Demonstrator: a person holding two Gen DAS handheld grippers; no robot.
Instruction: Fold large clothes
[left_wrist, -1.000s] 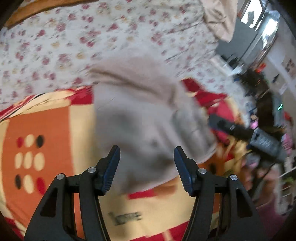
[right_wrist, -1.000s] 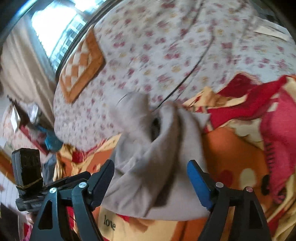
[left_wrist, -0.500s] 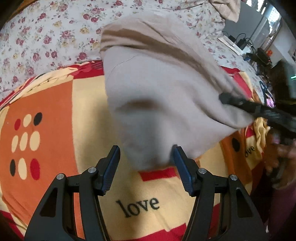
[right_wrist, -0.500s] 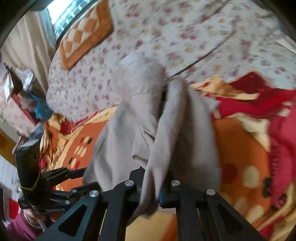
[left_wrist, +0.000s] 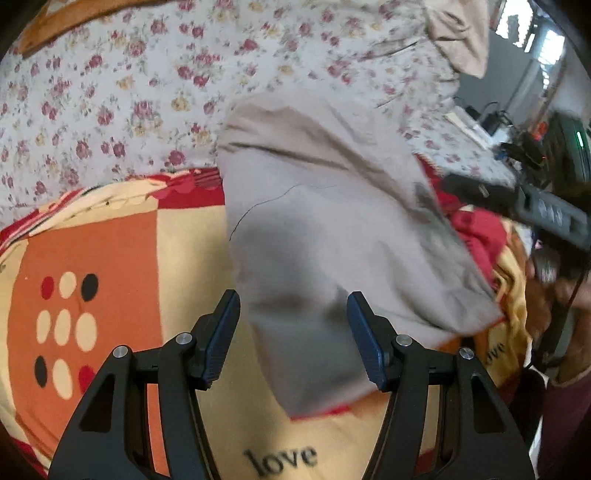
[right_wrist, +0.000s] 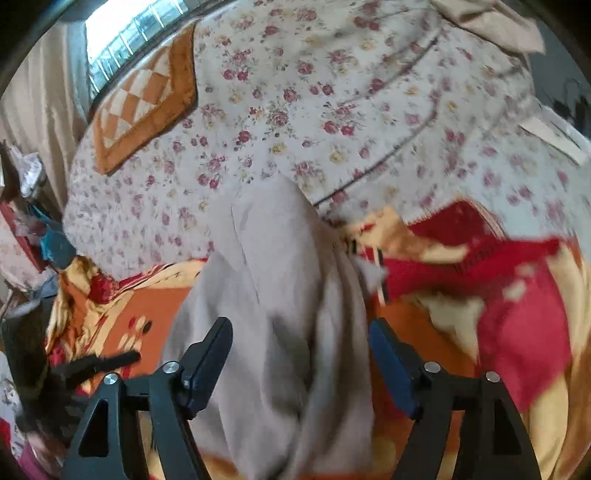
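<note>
A beige-grey garment (left_wrist: 325, 229) lies bunched on the bed, half on the orange, cream and red blanket (left_wrist: 110, 258) and half on the floral sheet (left_wrist: 129, 92). My left gripper (left_wrist: 291, 336) is open, its fingers on either side of the garment's near end. My right gripper (right_wrist: 299, 363) is open too, with the garment (right_wrist: 273, 295) lying between its fingers. The right gripper also shows at the garment's far right edge in the left wrist view (left_wrist: 517, 203).
An orange checked pillow (right_wrist: 144, 99) lies at the back of the bed. A crumpled red fold of blanket (right_wrist: 498, 280) sits right of the garment. A beige cloth (left_wrist: 458, 40) lies at the far corner. Cluttered furniture and cables (left_wrist: 535, 147) stand beyond the bed's right side.
My right gripper, shut on the garment half a second ago, has opened and let it drop. The lifted garment has settled lower and flatter on the blanket. My left gripper stayed open.
</note>
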